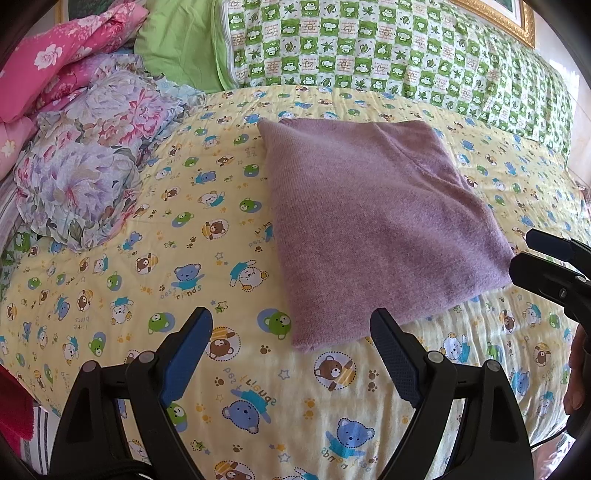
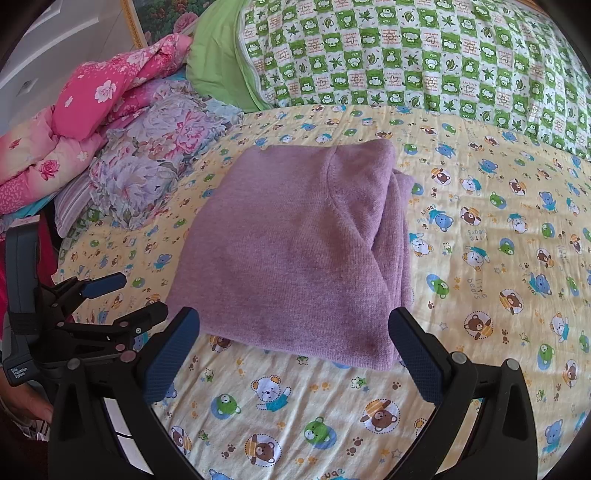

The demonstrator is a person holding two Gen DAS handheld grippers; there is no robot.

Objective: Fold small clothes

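A purple knit garment (image 1: 373,221) lies folded into a rough rectangle on the yellow bear-print bedspread (image 1: 147,258). In the right wrist view the garment (image 2: 295,251) shows stacked folded layers along its right edge. My left gripper (image 1: 291,317) is open and empty, just short of the garment's near corner. My right gripper (image 2: 293,317) is open and empty, its fingers either side of the garment's near edge. The right gripper also shows at the right edge of the left wrist view (image 1: 546,258). The left gripper shows at the left of the right wrist view (image 2: 125,295).
A green checked quilt (image 1: 388,48) and a green pillow (image 1: 177,40) lie along the back of the bed. A floral bundle (image 1: 88,158) and pink quilts (image 1: 62,51) are piled at the left. A gold picture frame (image 1: 498,18) is behind.
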